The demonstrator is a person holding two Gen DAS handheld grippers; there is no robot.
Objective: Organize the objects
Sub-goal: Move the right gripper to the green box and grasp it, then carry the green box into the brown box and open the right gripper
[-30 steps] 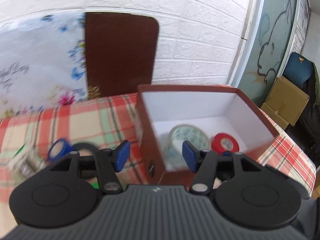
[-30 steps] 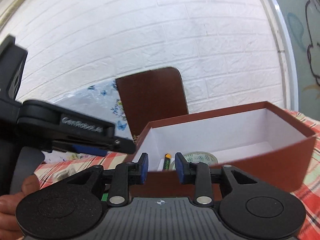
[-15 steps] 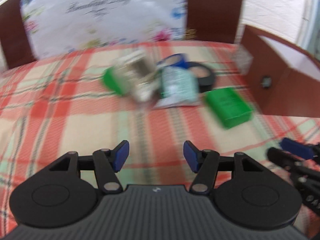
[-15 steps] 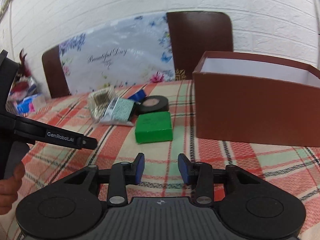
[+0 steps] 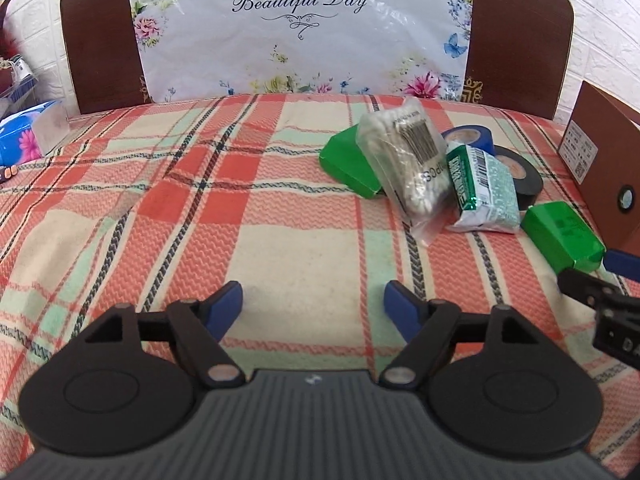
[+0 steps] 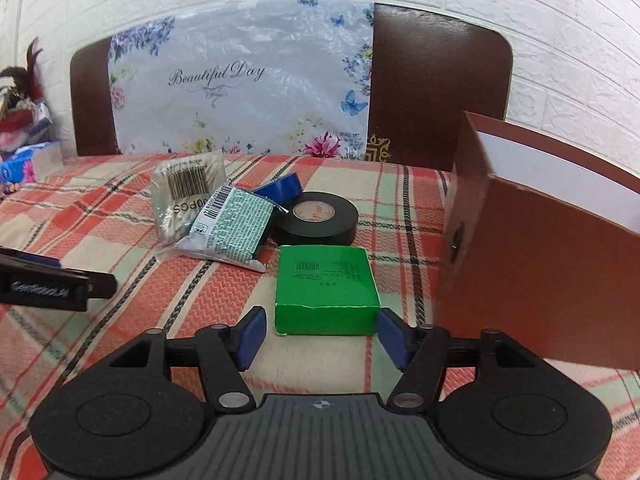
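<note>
While the left gripper (image 5: 313, 303) hangs released, well apart, the right gripper (image 6: 320, 334), just widened, straddles the green box (image 6: 326, 294) dead ahead, pads untouching.

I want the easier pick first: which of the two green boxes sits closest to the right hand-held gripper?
The flat green cardboard box lying alone beside the brown storage box, right before the right hand-held gripper; the other green box is partly under the clear bag.
</note>
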